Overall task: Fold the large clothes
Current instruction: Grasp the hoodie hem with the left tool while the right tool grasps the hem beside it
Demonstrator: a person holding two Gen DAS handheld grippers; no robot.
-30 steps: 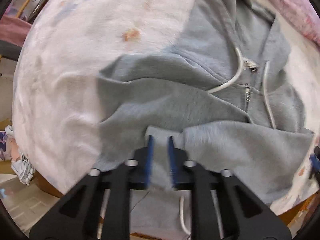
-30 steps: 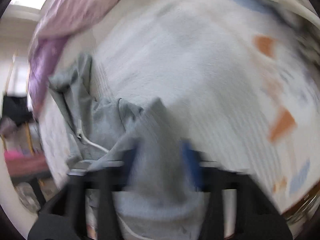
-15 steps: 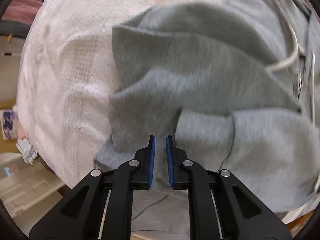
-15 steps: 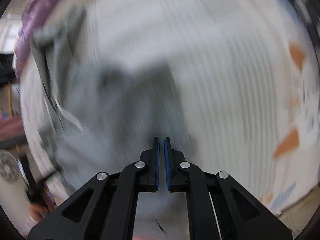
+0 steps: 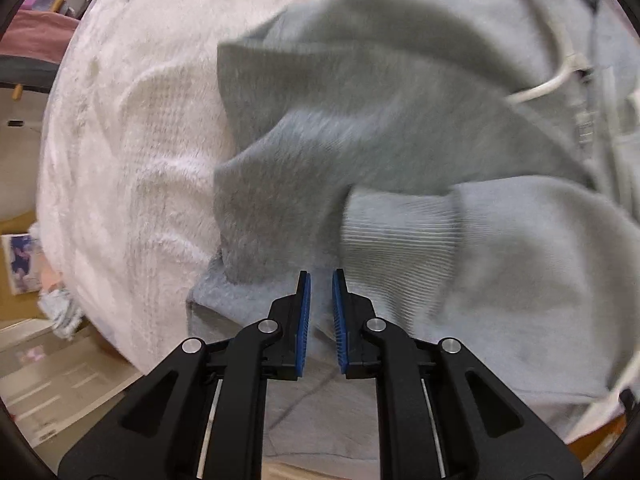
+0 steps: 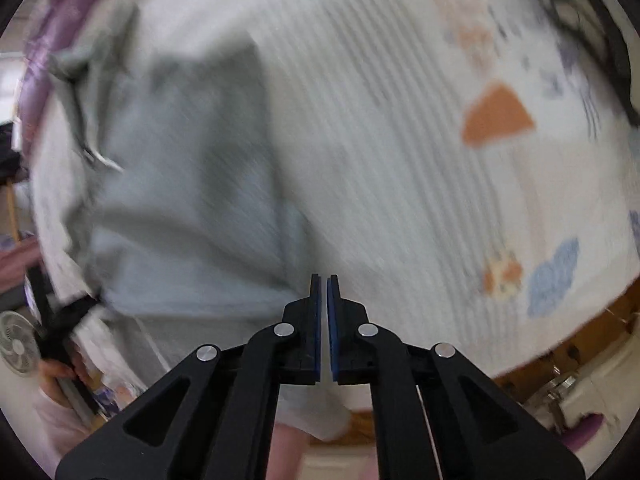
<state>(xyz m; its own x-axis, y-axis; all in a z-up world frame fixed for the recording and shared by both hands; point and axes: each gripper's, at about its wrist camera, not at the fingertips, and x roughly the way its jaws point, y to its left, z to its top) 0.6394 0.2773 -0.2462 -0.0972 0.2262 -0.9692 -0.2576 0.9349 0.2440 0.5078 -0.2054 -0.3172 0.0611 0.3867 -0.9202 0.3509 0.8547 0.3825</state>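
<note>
Lying across the pale fuzzy blanket [image 5: 132, 168], the grey hoodie [image 5: 360, 128] fills the middle and right of the left wrist view, one sleeve folded over the body with its ribbed cuff [image 5: 400, 236] just beyond the fingertips; a white drawstring [image 5: 540, 88] and the zip sit at the far right; the left gripper [image 5: 319, 280] points steeply down over the lower edge of the garment, its blue pads a narrow slit apart with nothing pinched between them, the cloth lying beneath rather than in the gap. Moving to the right wrist view, the hoodie [image 6: 180, 184] is at the left, blurred, on a ribbed white bedspread [image 6: 380, 140] printed with orange and blue shapes; a purple cover [image 6: 44, 32] shows at the top left; the right gripper [image 6: 324, 278] hangs beside the garment's right edge, over the bedspread, its jaws all but touching and empty, having just been closing; a hand [image 6: 60, 372] shows at the lower left edge.
</note>
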